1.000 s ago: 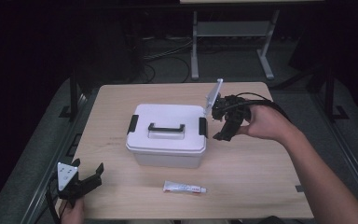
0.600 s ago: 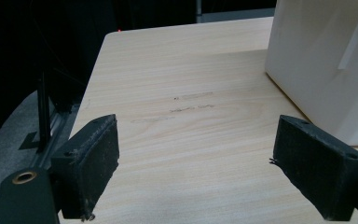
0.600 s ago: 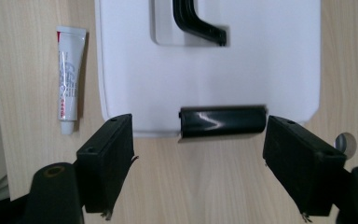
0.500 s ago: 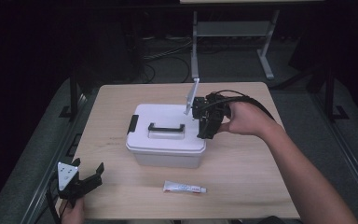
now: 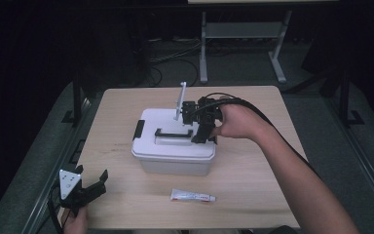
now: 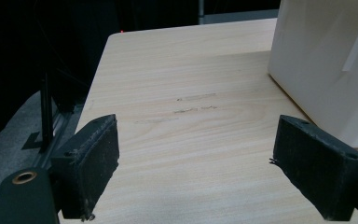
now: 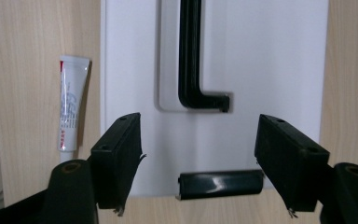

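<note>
right gripper (image 5: 202, 134) agape above white box (image 5: 173, 158) lid latch (image 7: 220, 183)

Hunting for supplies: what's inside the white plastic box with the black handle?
The white plastic box has its lid on, so its contents are hidden. On top lies a black handle; the right gripper hovers open above.

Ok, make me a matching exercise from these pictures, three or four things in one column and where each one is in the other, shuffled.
Things:
1. white box
2. tube
3. left gripper
4. right gripper

Places:
A. above the box lid, jaws open either side of its right latch
B. at the table's near left corner, jaws open
C. lying flat on the table in front of the box
D. middle of the table, lid on

Pairs: 1-D, 2-C, 3-B, 4-A
</note>
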A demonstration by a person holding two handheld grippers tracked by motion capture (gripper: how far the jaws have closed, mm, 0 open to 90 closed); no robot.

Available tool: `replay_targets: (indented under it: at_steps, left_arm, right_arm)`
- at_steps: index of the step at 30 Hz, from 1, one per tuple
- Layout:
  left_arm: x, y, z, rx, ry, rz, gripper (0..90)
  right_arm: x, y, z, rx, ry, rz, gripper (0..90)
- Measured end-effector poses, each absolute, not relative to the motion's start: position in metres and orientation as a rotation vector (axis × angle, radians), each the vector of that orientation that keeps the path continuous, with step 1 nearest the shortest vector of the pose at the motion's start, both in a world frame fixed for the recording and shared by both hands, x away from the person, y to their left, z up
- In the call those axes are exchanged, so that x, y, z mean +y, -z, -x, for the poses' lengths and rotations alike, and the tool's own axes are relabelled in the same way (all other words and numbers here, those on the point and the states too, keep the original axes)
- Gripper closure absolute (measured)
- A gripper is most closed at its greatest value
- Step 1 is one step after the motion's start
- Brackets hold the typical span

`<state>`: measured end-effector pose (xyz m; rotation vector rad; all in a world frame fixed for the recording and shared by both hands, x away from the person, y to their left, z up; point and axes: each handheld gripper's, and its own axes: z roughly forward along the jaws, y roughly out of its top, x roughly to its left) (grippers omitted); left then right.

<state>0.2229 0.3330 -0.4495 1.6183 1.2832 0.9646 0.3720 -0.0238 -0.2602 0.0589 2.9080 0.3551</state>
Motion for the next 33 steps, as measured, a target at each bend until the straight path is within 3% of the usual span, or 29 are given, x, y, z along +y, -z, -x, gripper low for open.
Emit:
replay_targets:
  at_steps: [12, 21, 33]
  left_arm:
    - [0.334, 0.449, -0.223, 1.287, -0.96, -1.612, 13.5]
    - [0.334, 0.45, -0.223, 1.291, -0.956, -1.606, 13.5]
    - [0.333, 0.45, -0.224, 1.285, -0.953, -1.608, 13.5]
  right_arm:
    - [0.005, 0.267, -0.376, 2.93, -0.356, -0.053, 40.4]
    - [0.027, 0.277, -0.382, 2.956, -0.329, -0.026, 51.4]
    - [0.028, 0.278, -0.395, 2.962, -0.303, -0.057, 59.4]
